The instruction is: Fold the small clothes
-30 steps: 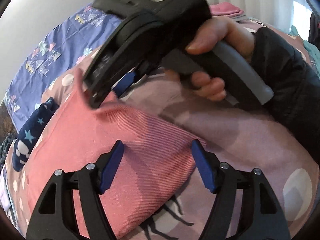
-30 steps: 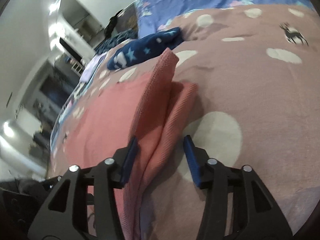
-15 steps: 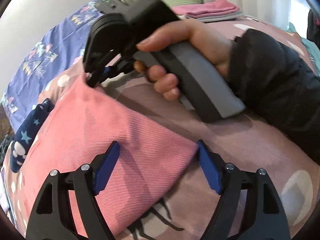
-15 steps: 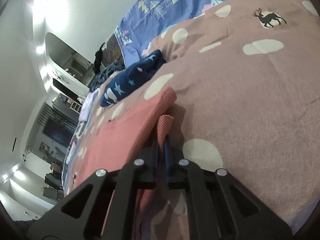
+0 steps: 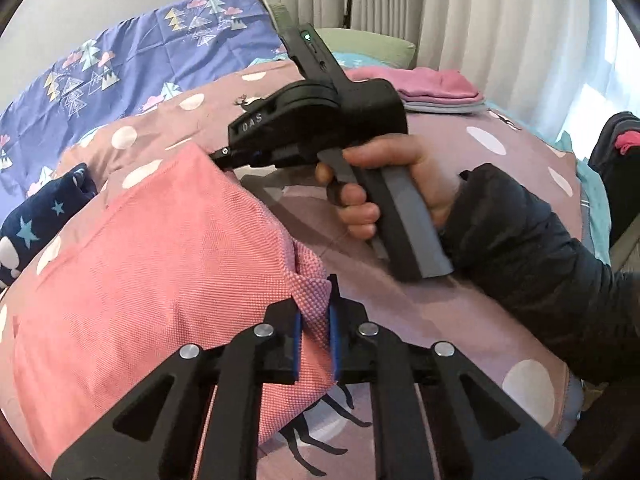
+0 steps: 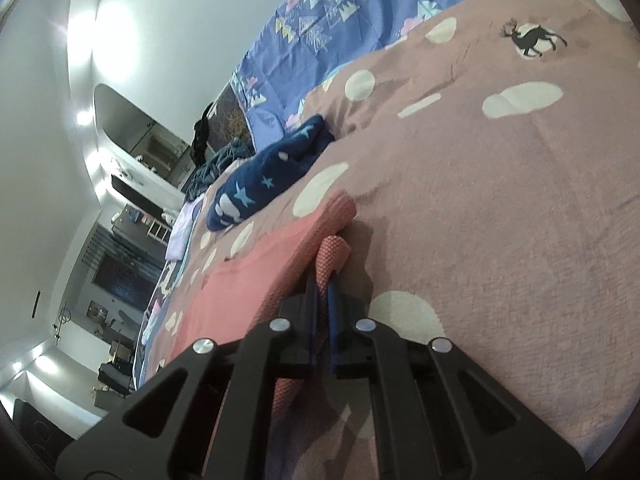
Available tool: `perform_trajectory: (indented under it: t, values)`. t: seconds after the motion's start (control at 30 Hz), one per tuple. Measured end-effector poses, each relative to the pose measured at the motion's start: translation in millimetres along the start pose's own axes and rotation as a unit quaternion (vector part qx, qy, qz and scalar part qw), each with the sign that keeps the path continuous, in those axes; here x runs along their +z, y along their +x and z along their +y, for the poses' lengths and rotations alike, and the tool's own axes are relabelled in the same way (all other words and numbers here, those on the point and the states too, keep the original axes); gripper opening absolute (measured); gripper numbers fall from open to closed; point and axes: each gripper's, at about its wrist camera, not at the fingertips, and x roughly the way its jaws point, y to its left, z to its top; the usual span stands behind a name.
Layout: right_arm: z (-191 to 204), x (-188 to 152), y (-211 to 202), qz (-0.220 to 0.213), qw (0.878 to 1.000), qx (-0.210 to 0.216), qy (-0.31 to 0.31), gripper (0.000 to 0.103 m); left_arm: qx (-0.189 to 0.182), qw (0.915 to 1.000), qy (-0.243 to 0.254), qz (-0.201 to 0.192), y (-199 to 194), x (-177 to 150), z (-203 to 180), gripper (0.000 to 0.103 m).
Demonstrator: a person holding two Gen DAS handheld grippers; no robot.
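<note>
White curtains [image 5: 480,20] hang behind the spotted mauve bedspread [image 5: 460,312].

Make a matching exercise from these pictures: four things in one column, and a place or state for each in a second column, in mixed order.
Things:
1. coral-pink woven garment
2. navy blue star-print cloth
3. stack of folded pink and grey clothes
4. left gripper

Places or states:
A. near the white curtain
B. shut on a corner of fabric
C. bunched beside the blue tree-print sheet
D. spread on the dotted mauve blanket

Pairs: 1-D, 2-C, 3-A, 4-B
</note>
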Motion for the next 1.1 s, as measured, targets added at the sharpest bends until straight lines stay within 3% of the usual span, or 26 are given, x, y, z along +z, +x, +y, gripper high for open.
perform_trajectory:
  t: [0.1,0.2,0.3,0.37,0.43,0.5,0.57,0.63,0.67,0.7,0.73,0.77,0.83,0.97,1.1]
  values:
    - [7,0,-6,-0.024,1.0,0.003,-0.014,0.003,-0.005,0.9995,0.024,0.018,15,-10,-15,0.01]
    - [0,1,1,-0.007,1.0,-0.007,0.001,0.004,0.008,0.9979,0.049,0.041,40,-17,-25,0.01]
    - [-17,3,3,0.019,0.999,0.02,0.043,0.009,0.006,0.998,0.046,0.042,41,-18,-25,0.01]
    - [-22,5,0,0.022,0.996,0.053,0.063,0.036,0.006,0.9979,0.047,0.044,39,-18,-24,0.01]
    - [-23,7,-7,0.019,0.992,0.1,0.08,0.052,0.008,0.9978,0.049,0.044,39,-19,-24,0.011]
    - [-18,8,-11,0.02,0.99,0.114,0.075,0.06,0.009,0.9979,0.048,0.043,40,-21,-25,0.011]
    - [-8,7,-7,0.029,0.994,0.093,0.047,0.061,0.006,0.998,0.047,0.043,40,-22,-24,0.011]
    - [10,1,6,0.051,0.998,0.017,-0.011,0.056,0.006,0.9978,0.05,0.044,40,-21,-24,0.011]
    - [16,-3,11,0.054,0.998,-0.014,-0.032,0.046,0.006,0.9977,0.052,0.043,40,-21,-24,0.011]
    - [24,-7,16,0.051,0.995,-0.057,-0.057,0.035,0.005,0.9977,0.054,0.042,40,-21,-25,0.011]
    - [28,-7,18,0.041,0.994,-0.083,-0.06,0.009,0.004,0.9977,0.054,0.041,40,-21,-25,0.011]
    - [26,-6,18,0.034,0.994,-0.092,-0.048,0.008,0.004,0.9976,0.057,0.039,40,-22,-26,0.011]
    - [18,4,11,0.012,0.998,-0.062,0.002,0.005,0.003,0.9968,0.071,0.036,38,-23,-28,0.011]
    - [3,11,24,0.005,0.995,-0.098,-0.008,0.005,-0.004,0.9952,0.089,0.041,44,-28,-31,0.012]
    - [-15,10,28,0.003,0.998,-0.061,0.011,0.004,-0.02,0.9959,0.078,0.042,47,-29,-25,0.013]
